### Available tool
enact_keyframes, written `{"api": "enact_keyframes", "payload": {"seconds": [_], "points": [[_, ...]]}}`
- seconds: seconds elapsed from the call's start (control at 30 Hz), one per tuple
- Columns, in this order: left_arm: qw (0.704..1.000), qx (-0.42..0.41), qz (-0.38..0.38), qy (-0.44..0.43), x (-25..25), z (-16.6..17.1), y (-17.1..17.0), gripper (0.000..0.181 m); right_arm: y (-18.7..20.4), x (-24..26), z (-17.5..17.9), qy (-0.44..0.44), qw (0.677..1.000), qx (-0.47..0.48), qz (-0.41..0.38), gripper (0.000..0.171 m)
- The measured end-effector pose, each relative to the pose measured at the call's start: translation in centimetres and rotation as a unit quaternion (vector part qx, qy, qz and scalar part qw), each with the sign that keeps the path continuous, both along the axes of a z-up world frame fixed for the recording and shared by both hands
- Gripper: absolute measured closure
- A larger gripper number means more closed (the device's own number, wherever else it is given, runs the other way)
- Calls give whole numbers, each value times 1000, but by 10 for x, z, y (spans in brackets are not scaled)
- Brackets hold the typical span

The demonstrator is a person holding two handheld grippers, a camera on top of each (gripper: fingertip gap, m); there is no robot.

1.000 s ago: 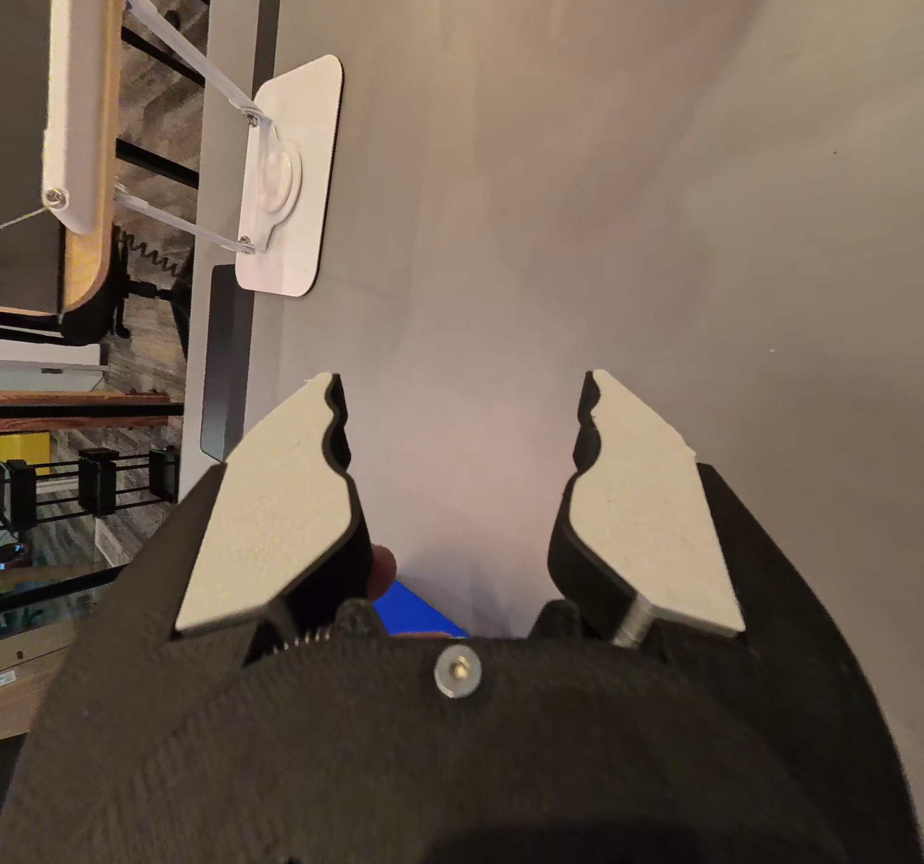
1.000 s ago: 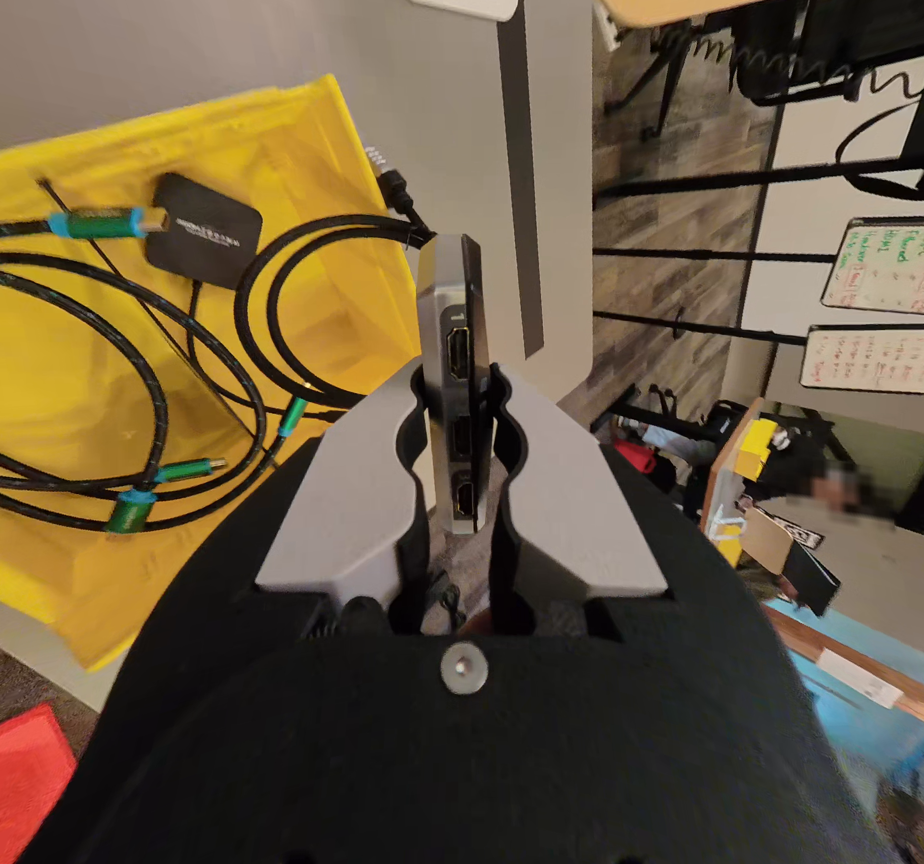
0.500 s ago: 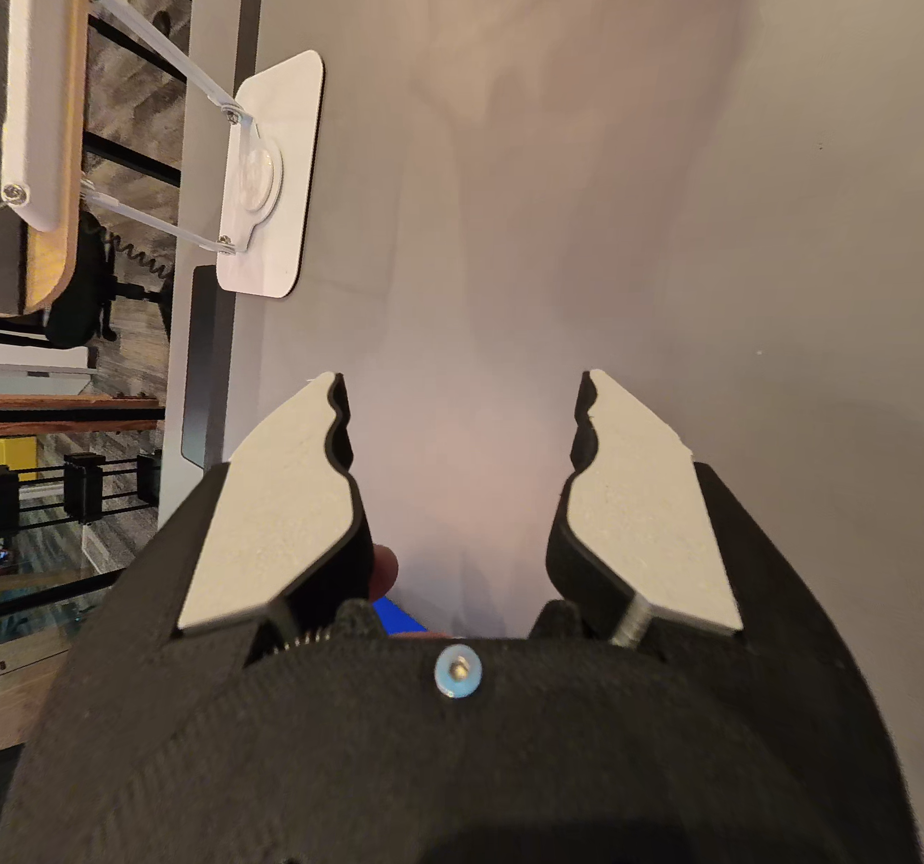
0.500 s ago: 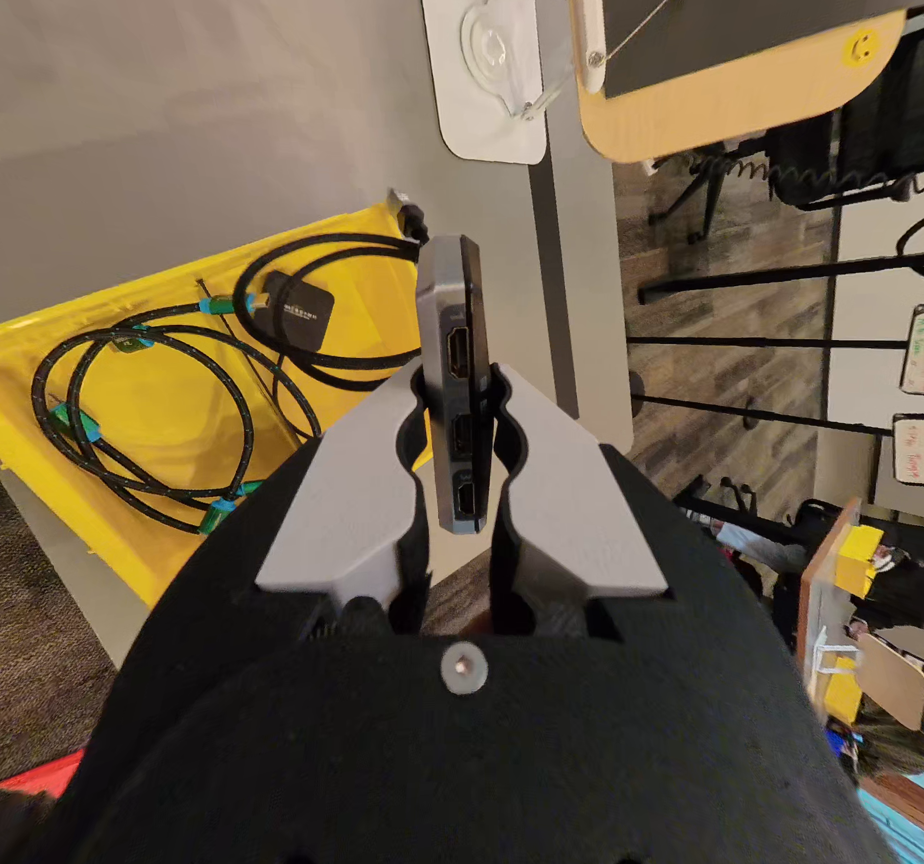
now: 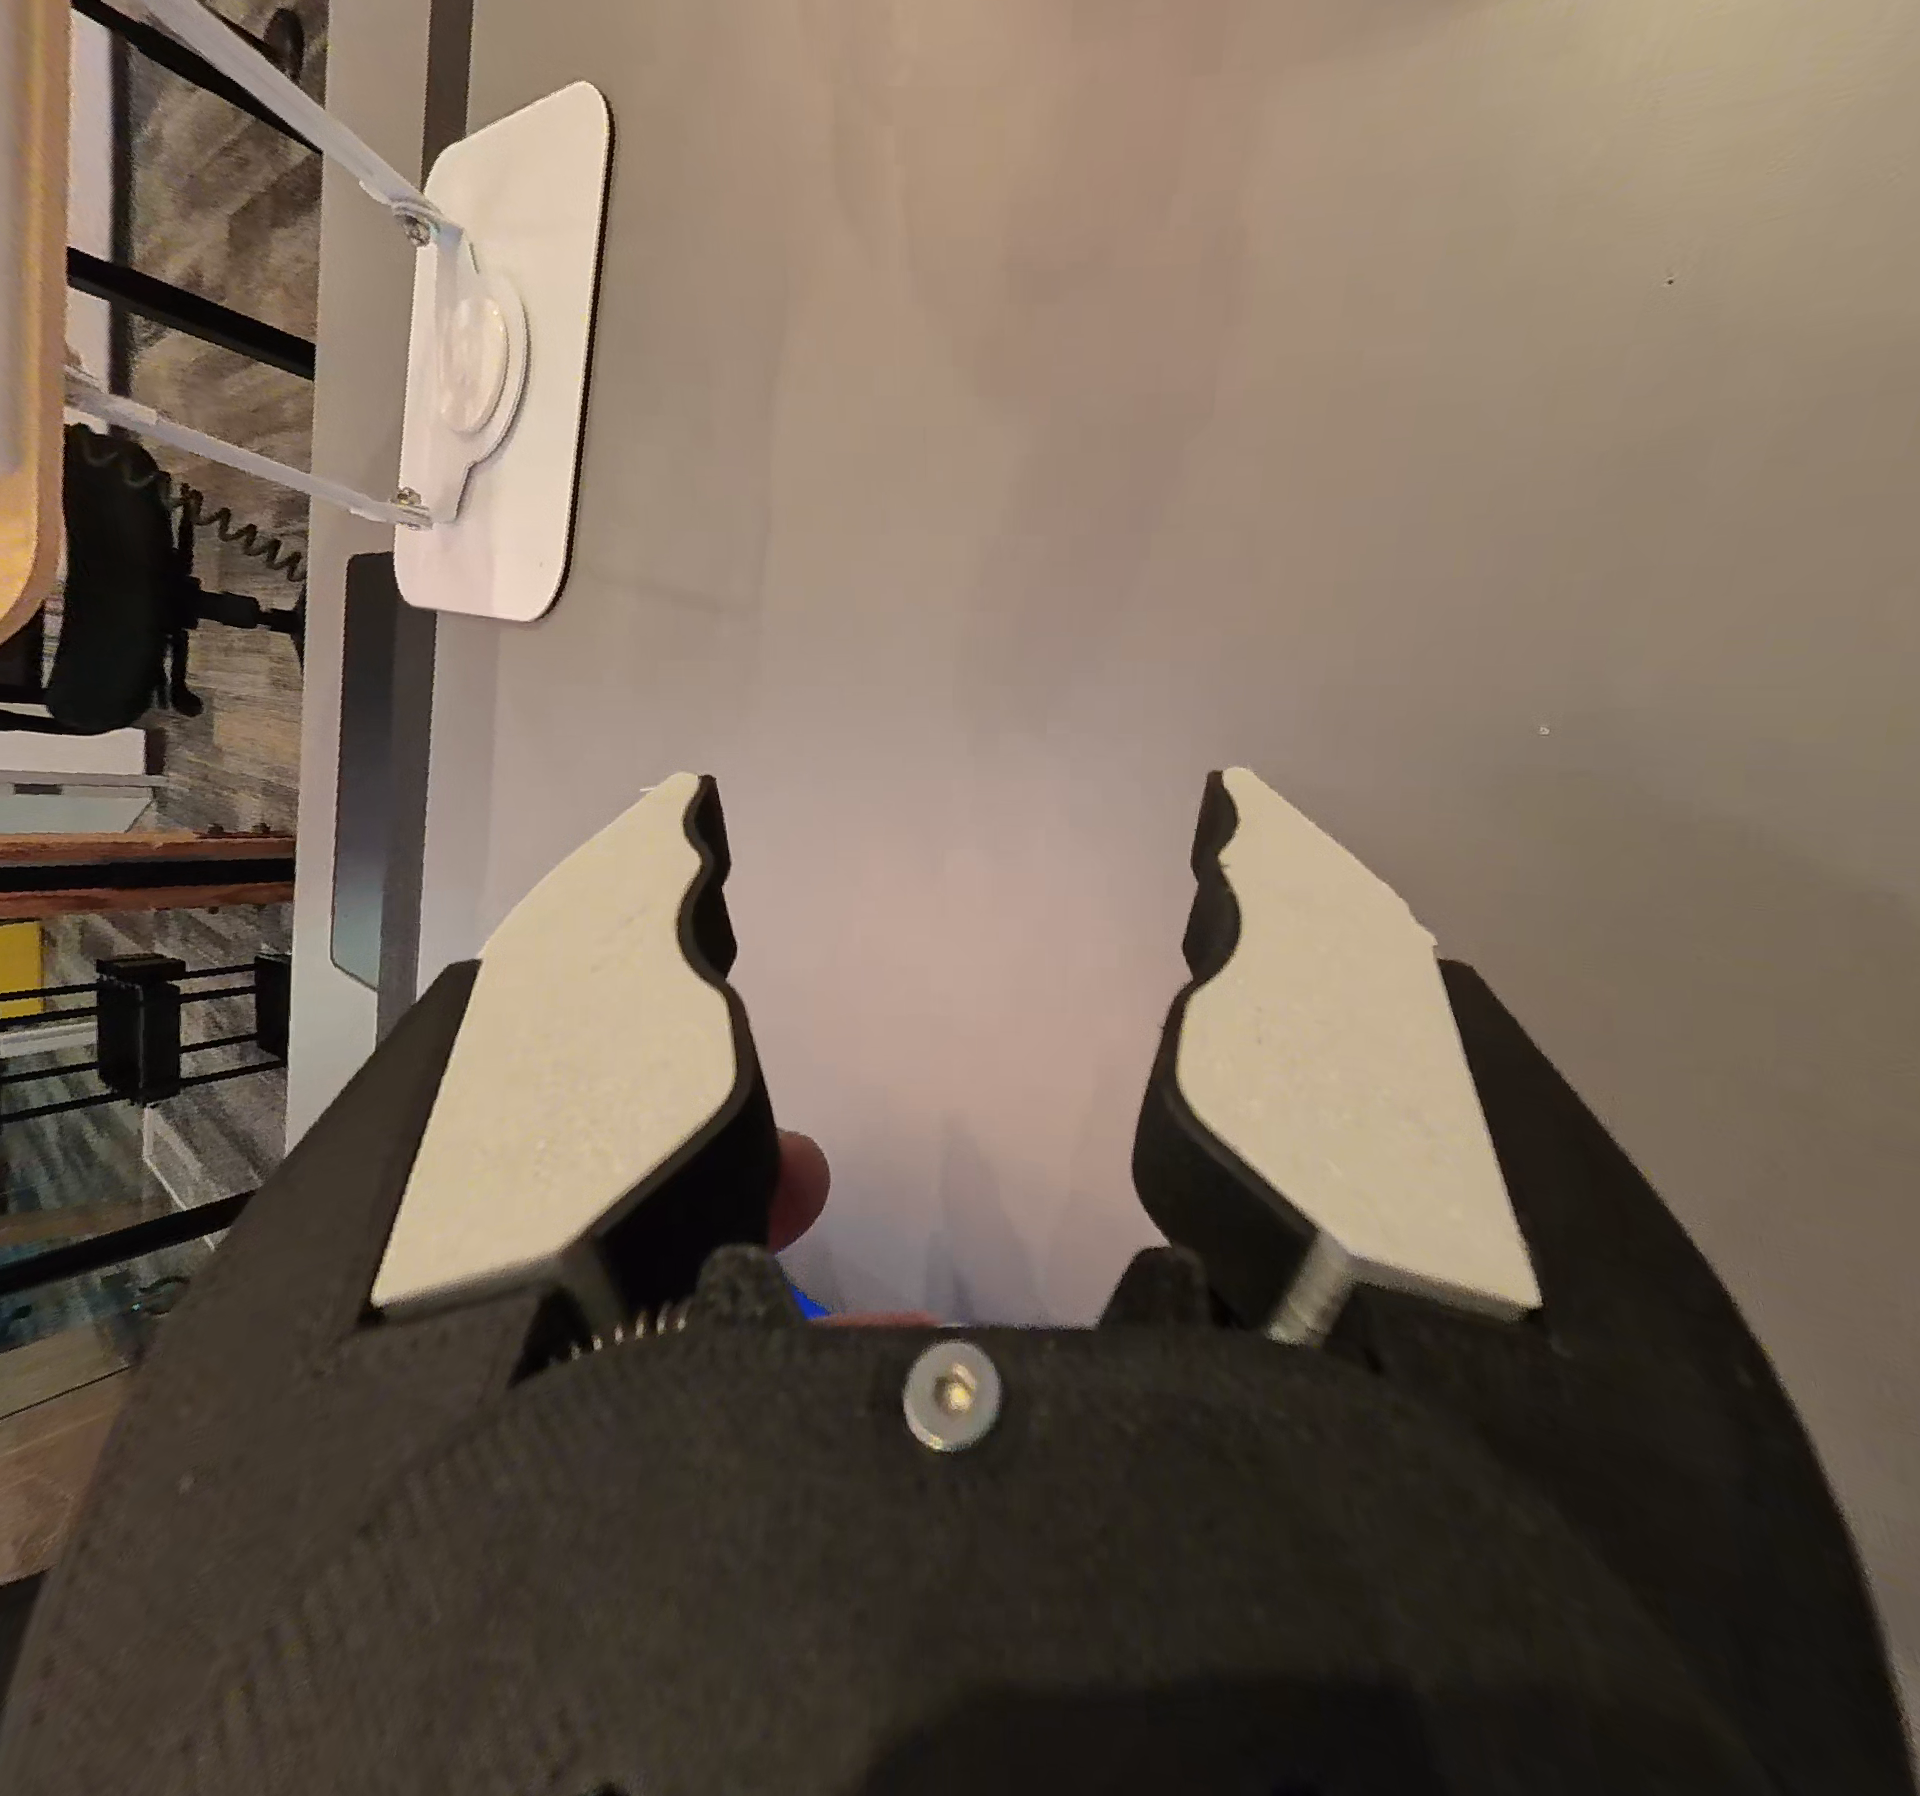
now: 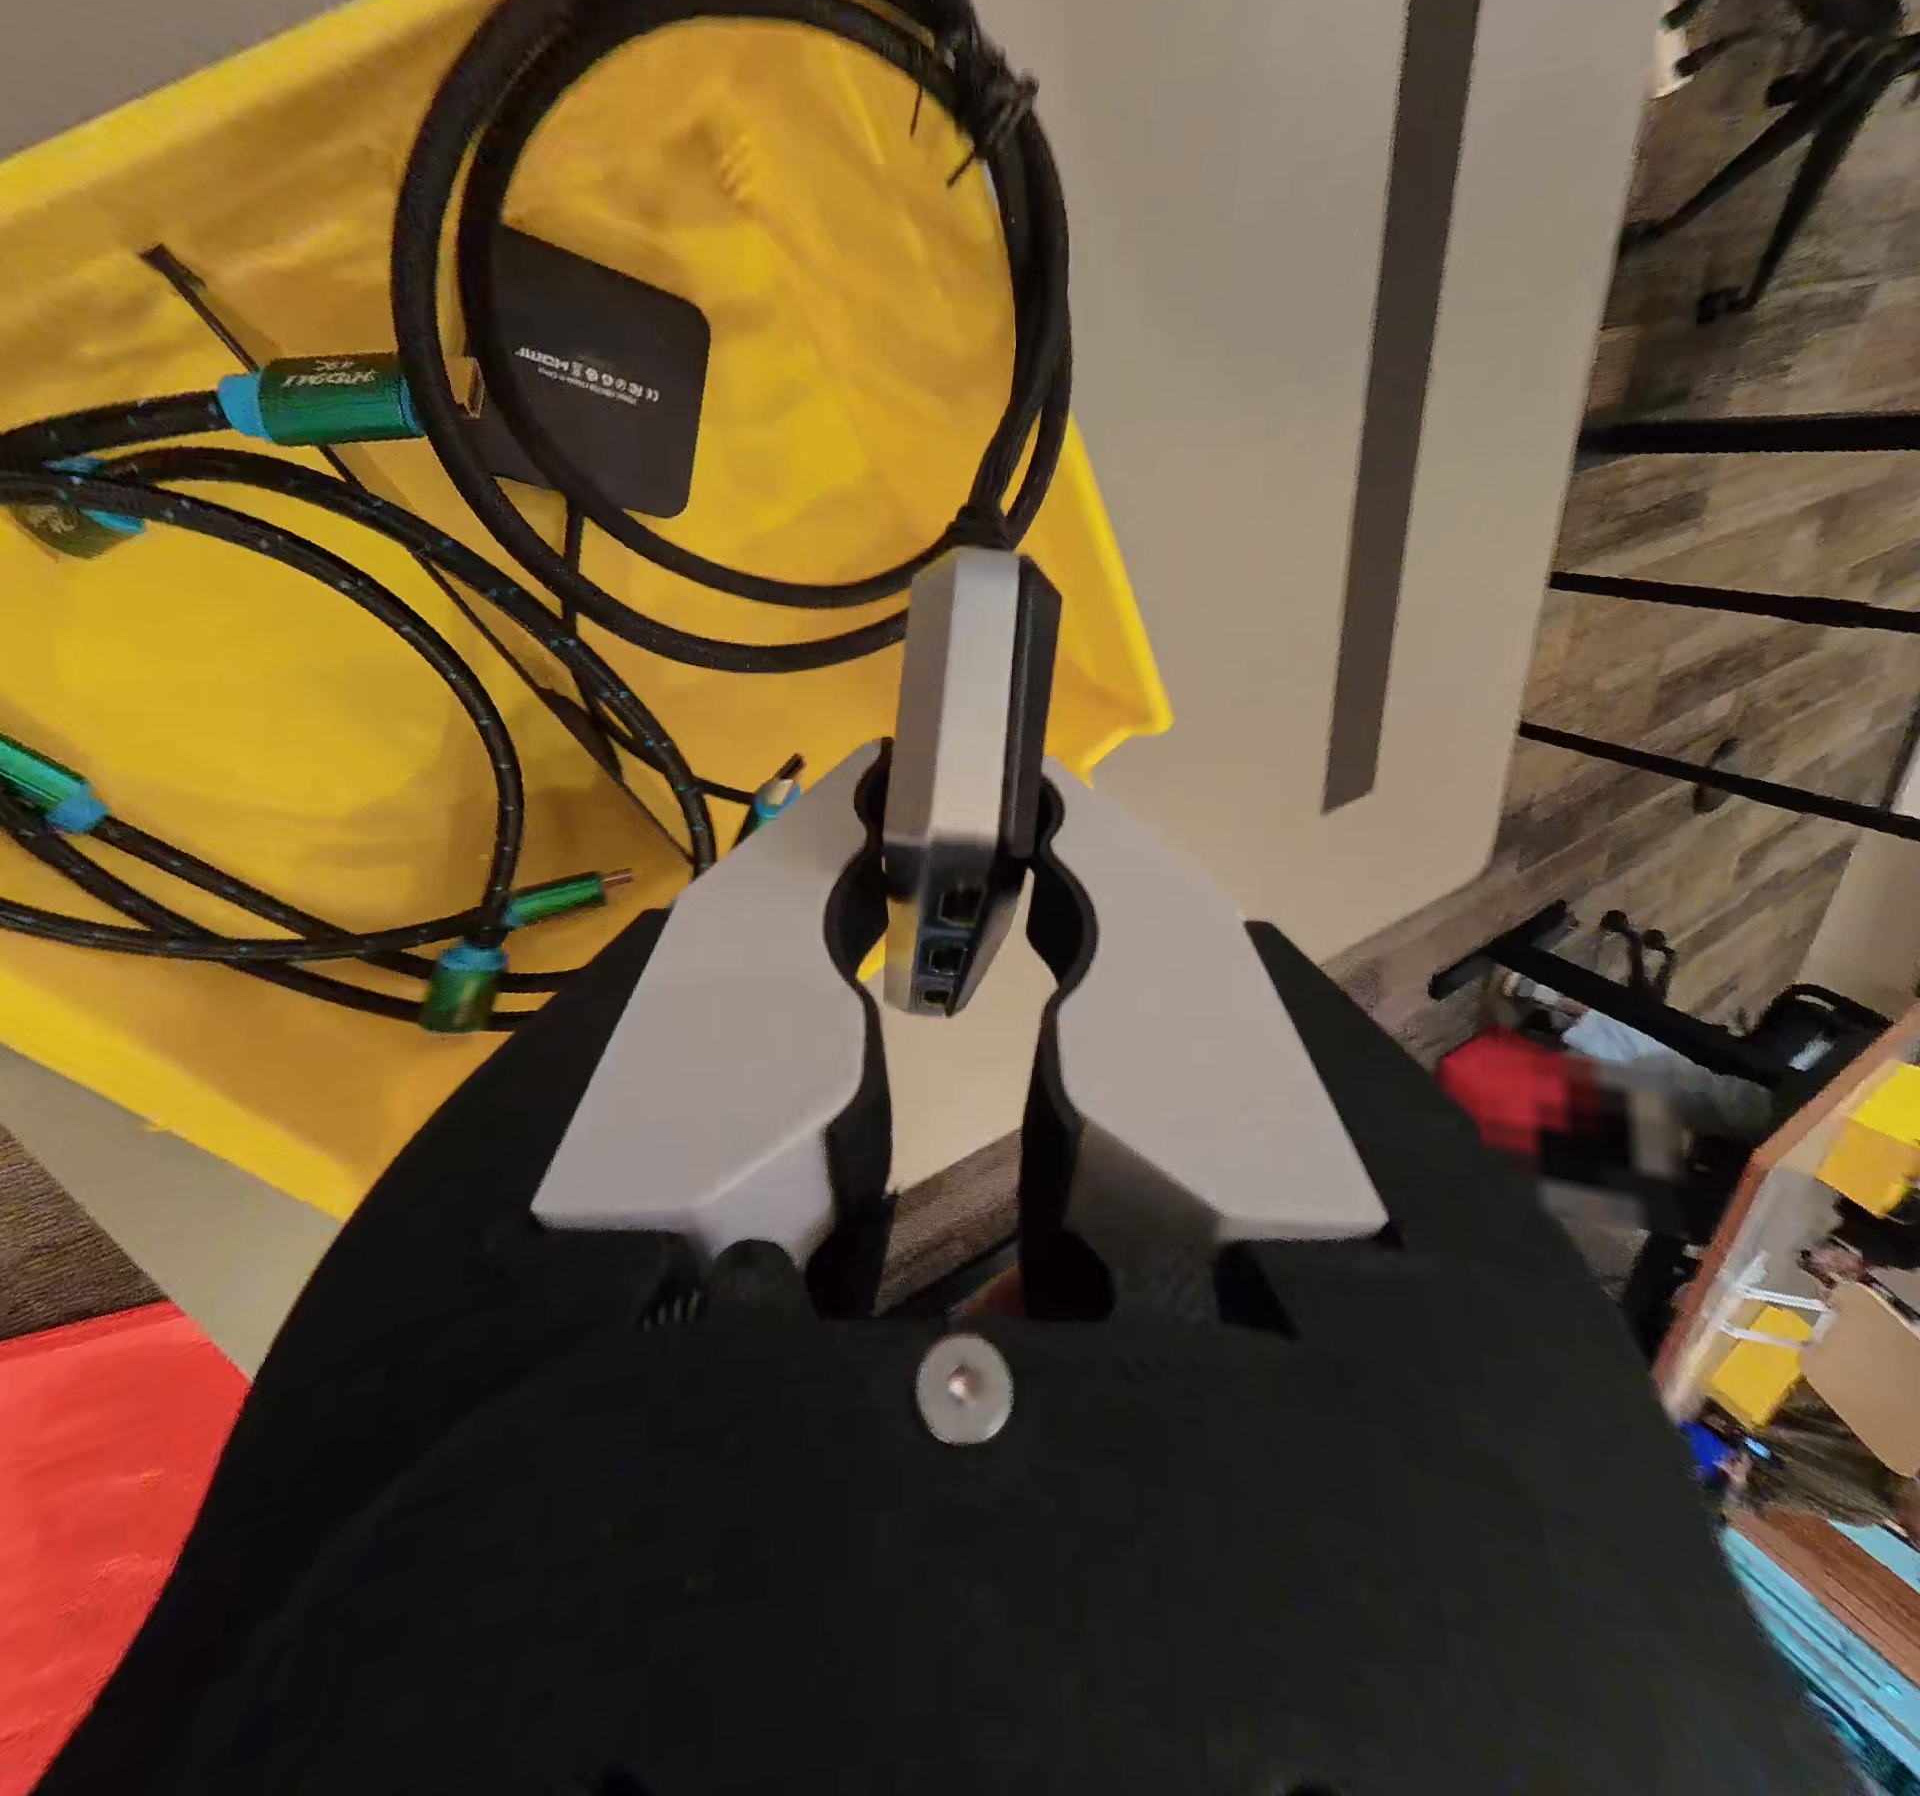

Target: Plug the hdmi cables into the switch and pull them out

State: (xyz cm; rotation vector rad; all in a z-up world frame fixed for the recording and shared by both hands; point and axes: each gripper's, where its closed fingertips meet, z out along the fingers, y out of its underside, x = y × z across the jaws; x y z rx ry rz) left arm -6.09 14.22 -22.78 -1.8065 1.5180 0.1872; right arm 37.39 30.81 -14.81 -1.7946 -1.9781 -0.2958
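Note:
My right gripper point(image 6: 966, 775) is shut on a grey HDMI switch point(image 6: 956, 676). The switch is tilted, with its row of ports point(image 6: 945, 957) facing back toward the camera, and its black braided lead point(image 6: 997, 188) loops up and away. Below it, a yellow bin point(image 6: 260, 707) holds coiled black HDMI cables with green plugs point(image 6: 322, 390) and a flat black box point(image 6: 603, 385). No cable is plugged into the ports that show. My left gripper point(image 5: 961, 790) is open and empty above the bare grey tabletop point(image 5: 1351, 396). The switch and cables do not show in the left wrist view.
A white base plate with a clear stand point(image 5: 509, 354) sits at the table's edge, on the left in the left wrist view. Beyond the edge are wood flooring and black frames point(image 6: 1714, 603). A red sheet point(image 6: 94, 1486) lies low on the left in the right wrist view. Across from one pair of fingers to the other is roughly 50 cm.
My right gripper has moved closer to the yellow bin, and the switch now sits tilted in the jaws with its ports turned toward the camera. My left gripper has barely shifted and stays open.

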Motion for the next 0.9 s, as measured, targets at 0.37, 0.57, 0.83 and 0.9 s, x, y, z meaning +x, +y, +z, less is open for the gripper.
{"api": "enact_keyframes", "payload": {"seconds": [0.37, 0.57, 0.83, 0.9], "points": [[1000, -9, -3, 14, 1, -9, 0, 96, 5, -11, -3, -61, 998, -17, 1, 152], [1000, -10, -2, 10, 0, -12, 2, 97, 0, -8, 31, -124, 992, -15, 9, 152], [1000, -19, -7, 9, 1, -23, 0, 97, -4, -20, 40, -245, 968, -28, 47, 152], [1000, -19, -8, 11, 2, -24, 0, 97, -3, -35, 32, -275, 959, -34, 66, 152]]}}
